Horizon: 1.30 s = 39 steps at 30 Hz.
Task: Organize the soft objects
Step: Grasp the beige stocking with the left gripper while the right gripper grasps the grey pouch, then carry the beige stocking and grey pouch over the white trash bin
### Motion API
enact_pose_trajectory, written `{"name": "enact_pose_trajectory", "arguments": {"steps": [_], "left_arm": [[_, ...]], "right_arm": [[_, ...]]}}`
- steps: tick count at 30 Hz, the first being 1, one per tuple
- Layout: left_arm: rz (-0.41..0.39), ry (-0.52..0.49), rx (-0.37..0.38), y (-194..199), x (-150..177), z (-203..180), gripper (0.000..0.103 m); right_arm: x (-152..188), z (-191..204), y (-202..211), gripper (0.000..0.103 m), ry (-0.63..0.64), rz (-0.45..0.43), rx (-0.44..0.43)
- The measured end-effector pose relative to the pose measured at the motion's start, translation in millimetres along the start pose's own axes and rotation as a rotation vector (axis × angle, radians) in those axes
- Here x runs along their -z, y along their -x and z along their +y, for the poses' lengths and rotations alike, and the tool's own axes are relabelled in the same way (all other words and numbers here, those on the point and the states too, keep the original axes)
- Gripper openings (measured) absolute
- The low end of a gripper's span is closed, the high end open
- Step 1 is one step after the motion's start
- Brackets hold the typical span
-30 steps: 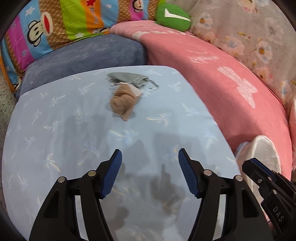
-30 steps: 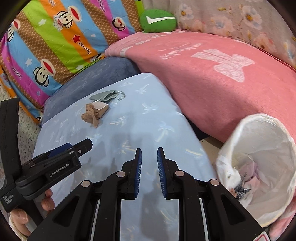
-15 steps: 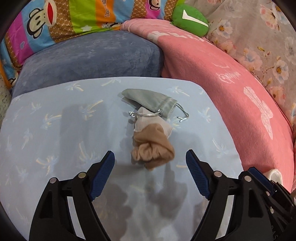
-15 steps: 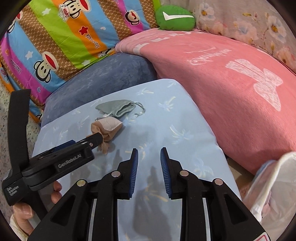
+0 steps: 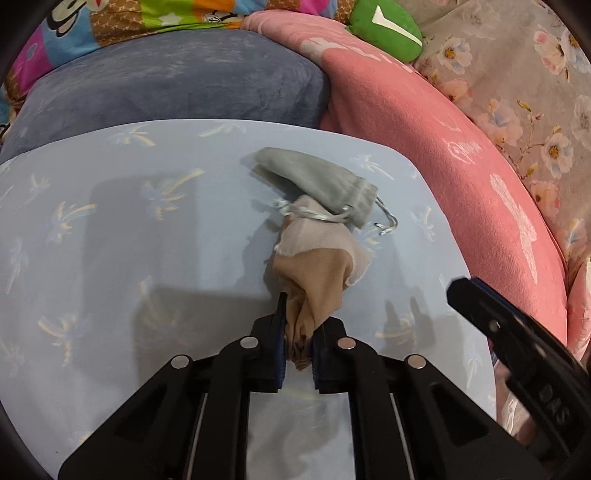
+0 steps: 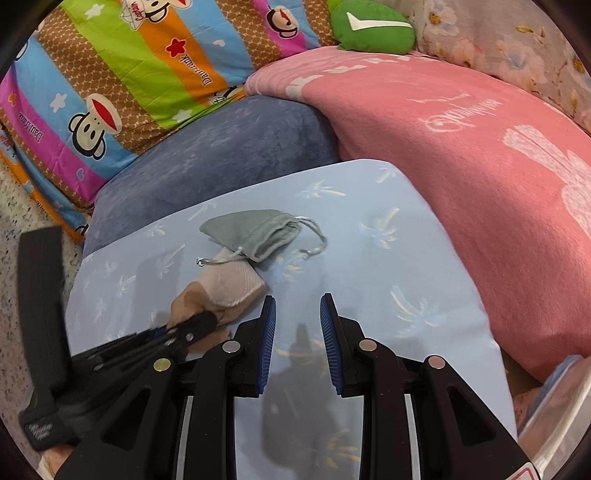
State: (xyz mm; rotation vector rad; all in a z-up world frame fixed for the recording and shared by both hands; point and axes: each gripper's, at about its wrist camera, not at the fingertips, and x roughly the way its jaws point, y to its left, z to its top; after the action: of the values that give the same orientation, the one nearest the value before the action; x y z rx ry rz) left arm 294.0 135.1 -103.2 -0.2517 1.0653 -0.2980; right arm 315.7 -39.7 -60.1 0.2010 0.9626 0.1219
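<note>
A tan and cream sock (image 5: 317,273) lies bunched on the light blue palm-print cover (image 5: 110,240). Its cream cuff touches a grey drawstring pouch (image 5: 321,181) just behind it. My left gripper (image 5: 301,321) is closing, and its blue pads pinch the sock's tan near end. In the right wrist view the same left gripper (image 6: 199,321) grips the sock (image 6: 225,284) from the left, with the pouch (image 6: 255,229) beyond. My right gripper (image 6: 298,299) hovers over bare cover to the right of the sock. It is open a narrow gap with nothing between its fingers.
A blue-grey plush cushion (image 5: 166,74) borders the cover at the back. A pink blanket (image 5: 424,147) rises along the right. A green plush toy (image 6: 373,29) and a striped monkey-print quilt (image 6: 129,55) lie farther back. A white-lined bin (image 6: 554,406) shows at the lower right.
My left gripper came forward to the sock and shut from wide open onto its tan end. My right gripper advanced too, and the bin slid to the frame's edge.
</note>
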Motion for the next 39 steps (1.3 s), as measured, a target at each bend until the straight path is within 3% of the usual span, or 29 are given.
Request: {"name": "enact_pose_trajectory", "arguments": {"steps": [4,12,22,27,39], "left_arm": [[-0.039,0.011,-0.039,16,-3,17,0.009],[-0.096,0.008,-0.196,25,-15,38,0.009],[-0.088,0.016,-0.193,15,-21,43,0.009],[-0.086,0.012,-0.188,13,-21,39,0.009],[-0.082,-0.021,-0.152,30,4,7,0.009]], "right_arm": [[-7,13,-16,0.026,0.027,0.009,-0.013],[-20,28,-56,0.026,0.016,0.052,-0.035],[-30,32,-93,0.025,0.009,0.087,-0.038],[-27,35,-93,0.008,0.039,0.084,-0.023],[15,20,-28,0.004,0.011,0.065,-0.031]]}}
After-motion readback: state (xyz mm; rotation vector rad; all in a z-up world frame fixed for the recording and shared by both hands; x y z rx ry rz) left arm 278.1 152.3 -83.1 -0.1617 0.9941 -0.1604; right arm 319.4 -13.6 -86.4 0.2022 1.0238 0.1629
